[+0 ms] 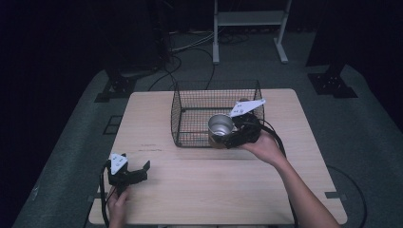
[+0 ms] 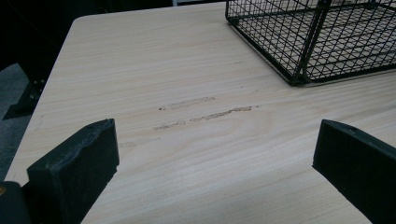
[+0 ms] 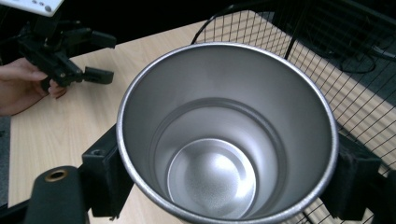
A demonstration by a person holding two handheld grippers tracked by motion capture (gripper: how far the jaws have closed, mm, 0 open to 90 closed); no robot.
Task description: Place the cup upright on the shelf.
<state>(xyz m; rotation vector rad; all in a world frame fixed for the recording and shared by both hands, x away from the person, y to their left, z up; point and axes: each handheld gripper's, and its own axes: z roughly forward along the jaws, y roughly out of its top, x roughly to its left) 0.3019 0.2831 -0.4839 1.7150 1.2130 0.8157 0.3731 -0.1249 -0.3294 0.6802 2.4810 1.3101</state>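
A shiny steel cup (image 3: 227, 135), empty and open-topped, is clamped between the jaws of the right gripper (image 1: 231, 134) at the near right edge of the black wire basket (image 1: 190, 109). The left gripper (image 1: 134, 174) is held at the table's (image 1: 214, 185) near left corner, jaws apart. Bare wood is seen between gripper and basket.

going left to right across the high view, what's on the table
left claw resting open near the front-left corner → wire basket → metal cup held at the basket's front-right part → right claw shut on the cup, with the person's hand behind it
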